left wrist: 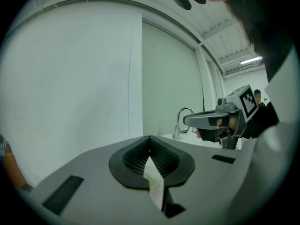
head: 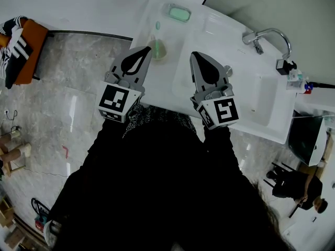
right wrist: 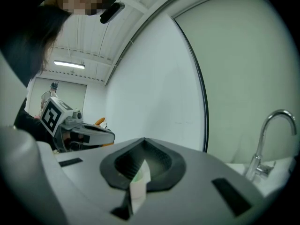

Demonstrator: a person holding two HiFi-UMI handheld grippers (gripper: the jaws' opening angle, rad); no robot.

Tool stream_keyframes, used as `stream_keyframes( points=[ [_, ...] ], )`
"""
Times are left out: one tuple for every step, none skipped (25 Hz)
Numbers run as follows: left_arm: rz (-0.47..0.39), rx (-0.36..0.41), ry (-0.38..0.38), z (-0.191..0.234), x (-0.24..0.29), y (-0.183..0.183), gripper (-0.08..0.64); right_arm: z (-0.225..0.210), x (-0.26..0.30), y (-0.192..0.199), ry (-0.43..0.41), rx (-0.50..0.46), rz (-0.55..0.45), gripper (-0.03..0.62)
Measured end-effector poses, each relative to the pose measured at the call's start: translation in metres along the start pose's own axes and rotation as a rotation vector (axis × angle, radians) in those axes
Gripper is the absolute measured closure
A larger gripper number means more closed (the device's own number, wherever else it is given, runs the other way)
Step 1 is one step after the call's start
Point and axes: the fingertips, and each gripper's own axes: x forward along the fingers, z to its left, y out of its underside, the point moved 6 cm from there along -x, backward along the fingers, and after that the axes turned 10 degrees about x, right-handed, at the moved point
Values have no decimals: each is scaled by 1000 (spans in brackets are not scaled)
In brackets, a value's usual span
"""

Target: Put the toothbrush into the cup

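In the head view a green toothbrush (head: 157,35) stands upright in a translucent cup (head: 159,51) near the left edge of the white sink counter (head: 261,114). My left gripper (head: 147,49) is shut and empty, its tip just left of the cup, almost touching it in the picture. My right gripper (head: 193,54) is also shut and empty, held over the basin to the right of the cup. In the left gripper view the jaws (left wrist: 150,138) meet with nothing between them and point at a wall. The right gripper view shows closed jaws (right wrist: 143,139) too.
A green soap dish (head: 178,13) sits at the counter's back. The chrome faucet (head: 267,35) rises at the right, small bottles (head: 296,78) beside it. An orange seat with striped cloth (head: 23,43) stands on the marble floor at left. A person (head: 298,186) sits at lower right.
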Motion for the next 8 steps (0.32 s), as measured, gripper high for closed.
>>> stream_keyframes(
  points=[
    [-5,-2,1,0,0,0,552,0,0,0,0,-6,2,591],
    [-8,-4,1,0,0,0,552,0,1,0,1,-13,4,591],
    [-6,-4,-1,0,1,0,552,0,2,0,1,-15,5,591],
    [-2,-2,-4,0,1,0,552,-1,2,0,1,-14,5,591],
    [2,0,-7,1,2,-1,552,-2,3,0,0,-13,5,591],
    [4,2,-8,1,3,-1,552,-3,4,1,-1,-12,5,591],
    [5,4,-10,1,3,-1,552,-4,4,1,-1,-11,6,591],
    [6,5,-11,1,4,-1,552,-5,4,1,-2,-11,6,591]
  ],
)
